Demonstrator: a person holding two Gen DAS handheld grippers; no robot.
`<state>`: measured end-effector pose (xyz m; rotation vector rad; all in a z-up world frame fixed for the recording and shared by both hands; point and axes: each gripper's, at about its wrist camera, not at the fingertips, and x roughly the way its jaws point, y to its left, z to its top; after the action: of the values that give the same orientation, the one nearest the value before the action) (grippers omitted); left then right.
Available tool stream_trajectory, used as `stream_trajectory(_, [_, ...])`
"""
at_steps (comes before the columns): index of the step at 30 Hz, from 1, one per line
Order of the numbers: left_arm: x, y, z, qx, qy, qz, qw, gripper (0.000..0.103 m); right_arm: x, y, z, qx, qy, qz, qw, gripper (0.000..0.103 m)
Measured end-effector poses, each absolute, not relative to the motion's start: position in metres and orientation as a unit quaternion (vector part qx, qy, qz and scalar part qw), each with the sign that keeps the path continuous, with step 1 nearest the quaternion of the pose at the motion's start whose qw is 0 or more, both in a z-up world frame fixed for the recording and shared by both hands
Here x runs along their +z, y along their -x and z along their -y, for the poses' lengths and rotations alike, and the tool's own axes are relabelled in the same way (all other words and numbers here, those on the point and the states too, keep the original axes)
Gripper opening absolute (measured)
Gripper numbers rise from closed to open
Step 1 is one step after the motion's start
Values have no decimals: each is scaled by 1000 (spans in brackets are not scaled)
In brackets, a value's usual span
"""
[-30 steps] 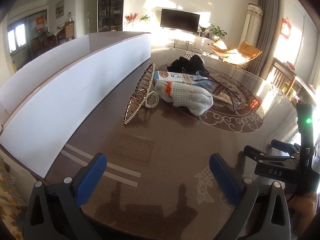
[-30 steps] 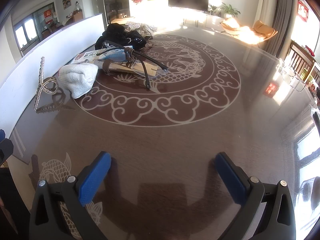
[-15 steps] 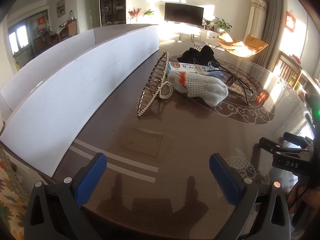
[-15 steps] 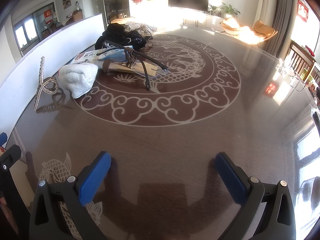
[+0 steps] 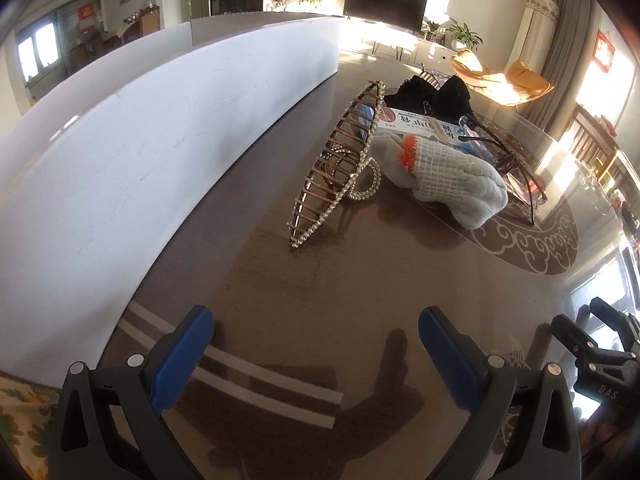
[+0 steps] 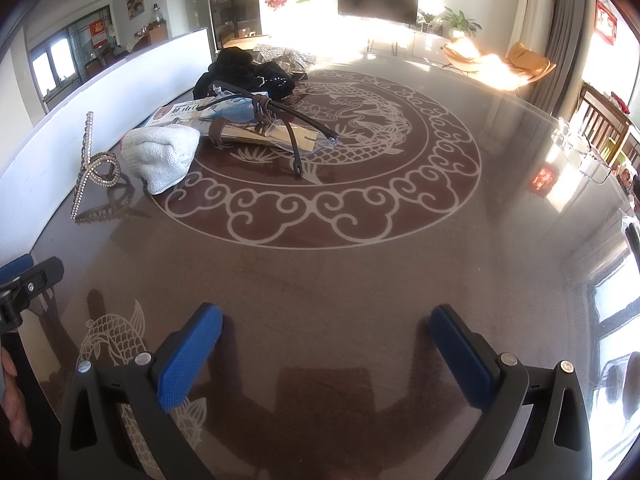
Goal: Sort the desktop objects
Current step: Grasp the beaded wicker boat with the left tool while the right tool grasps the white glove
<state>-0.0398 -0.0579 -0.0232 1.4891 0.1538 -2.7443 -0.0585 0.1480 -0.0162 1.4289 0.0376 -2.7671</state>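
We saw left gripper (image 5: 316, 356) and right gripper (image 6: 326, 350) both spread wide, empty. "DAS" read lower right. Box (image 5: 416, 125) with Chinese print sat upper centre, behind glove (image 5: 444, 176), beside headband (image 5: 340, 160).

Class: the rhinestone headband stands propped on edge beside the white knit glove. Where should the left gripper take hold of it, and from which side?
Grip the headband on its raised upper arc, coming from above with the left gripper. It stands on edge, leaning toward the glove, so the top span is free of the table, and the band is thin enough to fit between the open jaws.
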Motion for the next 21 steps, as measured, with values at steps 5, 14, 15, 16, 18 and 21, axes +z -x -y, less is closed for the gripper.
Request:
stream_trajectory(5, [-28, 90, 51, -874, -485, -1, 3, 103, -16, 58, -148, -888, -459, -12, 14, 103])
stream_trajectory(14, [-18, 125, 31, -889, -456, 23, -33, 48, -16, 59, -147, -888, -459, -13, 15, 103])
stream_trajectory(15, [-17, 121, 33, -889, -456, 18, -31, 36, -16, 59, -147, -888, -458, -13, 15, 103])
stream_trajectory(16, [-16, 116, 34, -890, -454, 19, -24, 26, -16, 59, -147, -889, -458, -13, 15, 103])
stream_trajectory(18, [-15, 101, 38, -890, -454, 14, -22, 25, -16, 60, -146, -888, -459, -14, 16, 103])
stream_trajectory(21, [-15, 75, 42, -894, -447, -2, -17, 25, -10, 66, -137, -890, -451, -22, 66, 103])
